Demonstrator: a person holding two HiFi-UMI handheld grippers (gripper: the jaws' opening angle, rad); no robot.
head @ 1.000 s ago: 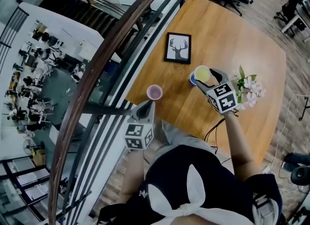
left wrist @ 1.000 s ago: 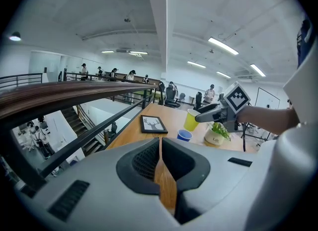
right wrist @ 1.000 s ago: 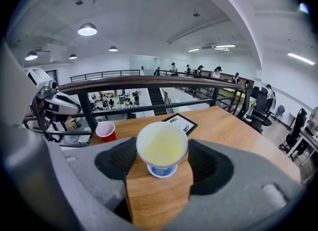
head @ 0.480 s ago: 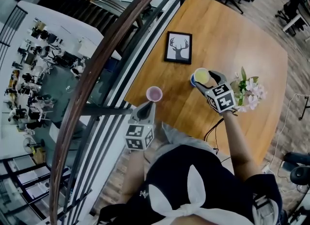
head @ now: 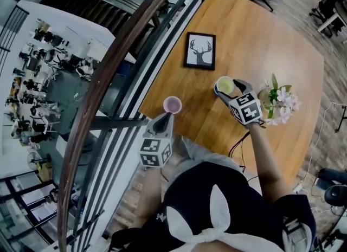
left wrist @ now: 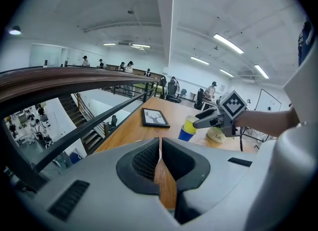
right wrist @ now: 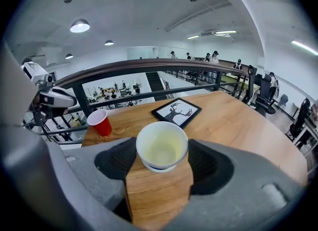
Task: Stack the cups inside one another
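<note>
Wooden table (head: 271, 45) bears the blue cup (left wrist: 186, 134) mid-table, the yellow cup (right wrist: 162, 145) upright inside it, clasped at its sides by the right gripper (head: 232, 92) to seat it squarely, while the left gripper (head: 164, 120), clenched empty, hovers by the near-left red cup (right wrist: 100, 122).

Left claw (head: 164, 119), jaws together, held close to the body and pointing forward and slightly down; right claw (head: 228, 89), on an outstretched forearm (head: 264, 153), tilted more steeply down, jaws wide, clasping a yellow cup (head: 225, 85)
</note>
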